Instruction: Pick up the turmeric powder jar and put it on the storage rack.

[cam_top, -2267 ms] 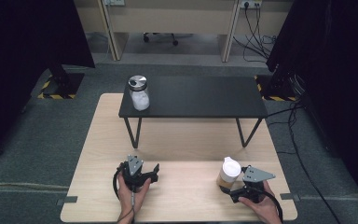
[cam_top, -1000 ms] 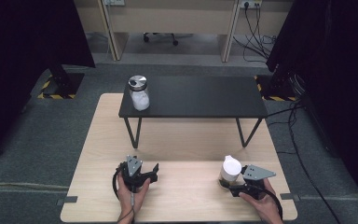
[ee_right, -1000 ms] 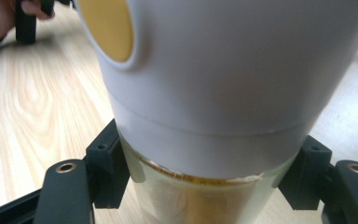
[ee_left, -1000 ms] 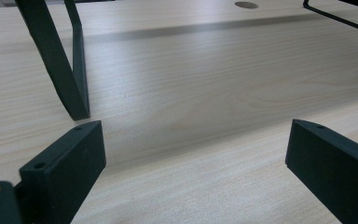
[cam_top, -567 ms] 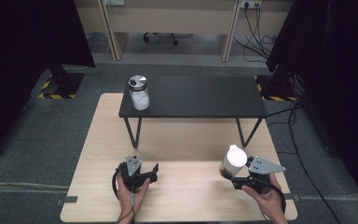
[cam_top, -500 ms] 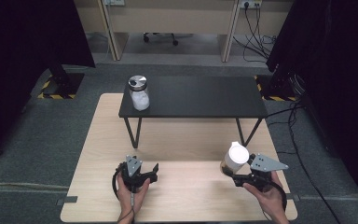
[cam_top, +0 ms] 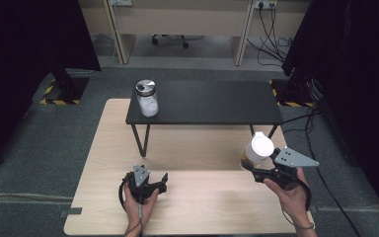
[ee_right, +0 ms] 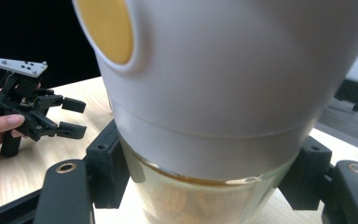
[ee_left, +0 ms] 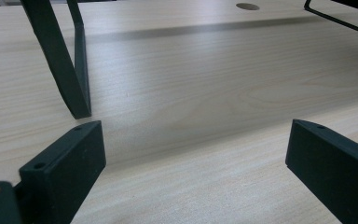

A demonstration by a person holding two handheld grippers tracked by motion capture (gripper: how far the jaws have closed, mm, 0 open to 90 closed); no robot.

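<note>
The jar with the white lid stands upright, long axis vertical, lid up, pinched at its glass body by the right gripper, clear above the wooden table at its right edge. The black shelf lies at about eleven o'clock from it. The left gripper rests spread and empty on the table, well apart at nine o'clock

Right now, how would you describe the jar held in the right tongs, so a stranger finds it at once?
Look at the pale wooden table, near its right edge. There the right tongs hold a glass jar above the wood. Its wide white cap sets it apart from the silver-lidded jar on the black shelf.
</note>
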